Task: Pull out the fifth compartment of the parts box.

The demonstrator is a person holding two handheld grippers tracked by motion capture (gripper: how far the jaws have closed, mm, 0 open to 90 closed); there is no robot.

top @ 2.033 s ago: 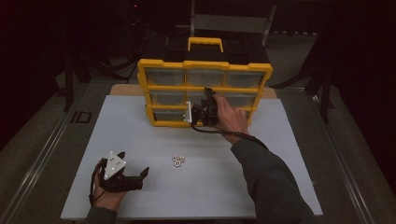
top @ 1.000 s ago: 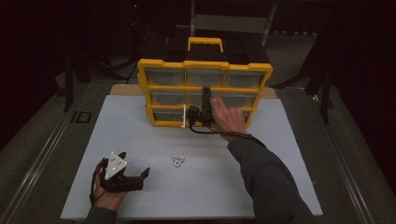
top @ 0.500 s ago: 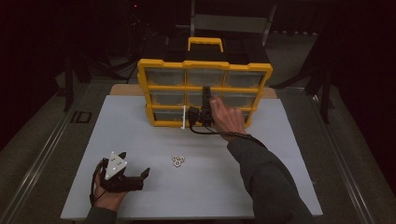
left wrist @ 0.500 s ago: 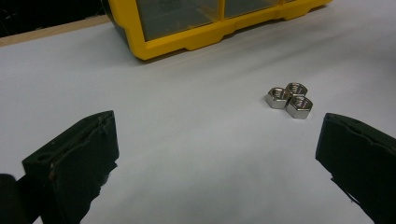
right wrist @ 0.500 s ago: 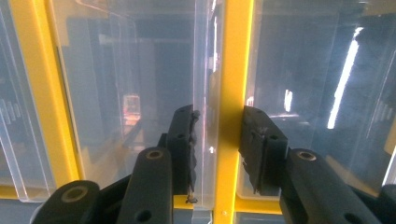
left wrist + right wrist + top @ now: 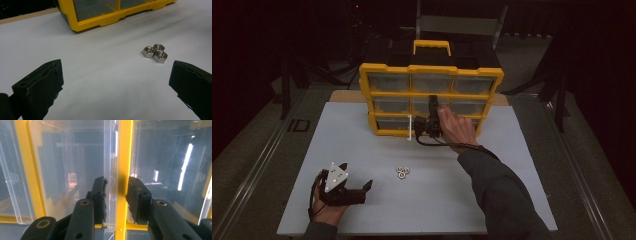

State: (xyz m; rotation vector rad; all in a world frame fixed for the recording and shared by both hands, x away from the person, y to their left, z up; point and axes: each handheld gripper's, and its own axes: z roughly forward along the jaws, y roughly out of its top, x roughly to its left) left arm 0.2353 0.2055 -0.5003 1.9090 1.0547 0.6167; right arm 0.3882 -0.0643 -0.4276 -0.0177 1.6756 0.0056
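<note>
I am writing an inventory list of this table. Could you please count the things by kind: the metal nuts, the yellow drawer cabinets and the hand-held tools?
Metal nuts: 3
Yellow drawer cabinet: 1
Hand-held tools: 2, the left tool and the right tool
Total: 6

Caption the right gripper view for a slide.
Right gripper jaws closing around a clear drawer's edge on the yellow organizer.
</note>
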